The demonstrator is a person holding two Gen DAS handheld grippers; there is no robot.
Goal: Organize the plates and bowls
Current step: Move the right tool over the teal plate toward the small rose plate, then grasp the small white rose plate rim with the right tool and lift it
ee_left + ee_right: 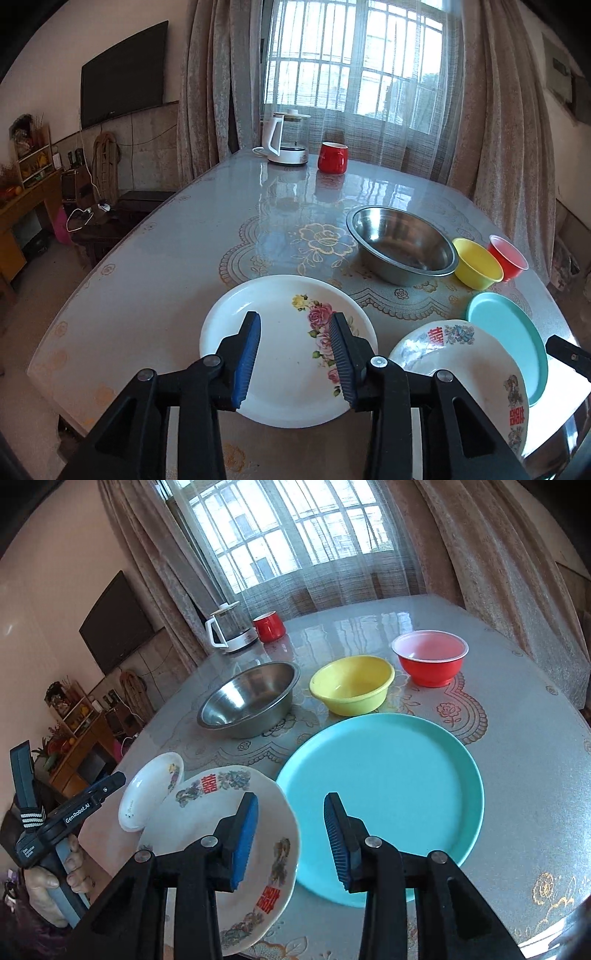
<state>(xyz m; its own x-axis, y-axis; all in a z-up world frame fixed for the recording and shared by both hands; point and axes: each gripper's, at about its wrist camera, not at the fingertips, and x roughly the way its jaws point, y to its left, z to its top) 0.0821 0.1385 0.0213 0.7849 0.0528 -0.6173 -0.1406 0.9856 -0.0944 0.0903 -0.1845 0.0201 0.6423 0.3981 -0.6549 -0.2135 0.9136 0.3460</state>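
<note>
On the table (517, 775) three plates lie in a row along the near edge: a flowered plate (288, 350) on the left, a lettered plate (221, 849) in the middle, a plain plate (388, 805) on the right. Behind them stand a metal bowl (251, 701), a small bowl (351, 688) and a cup-like bowl (430, 659), left to right. A kettle (284, 138) and a mug (332, 157) sit beside each other at the far edge by the window (354, 55).

In the right wrist view, the patterned plate (207, 834) is partly covered at 6 o'clock by the right gripper (291, 843). The teal plate (511, 343) hides partly behind it in the left view. Shelf items (31, 162) at 9 o'clock are too small to identify.
</note>
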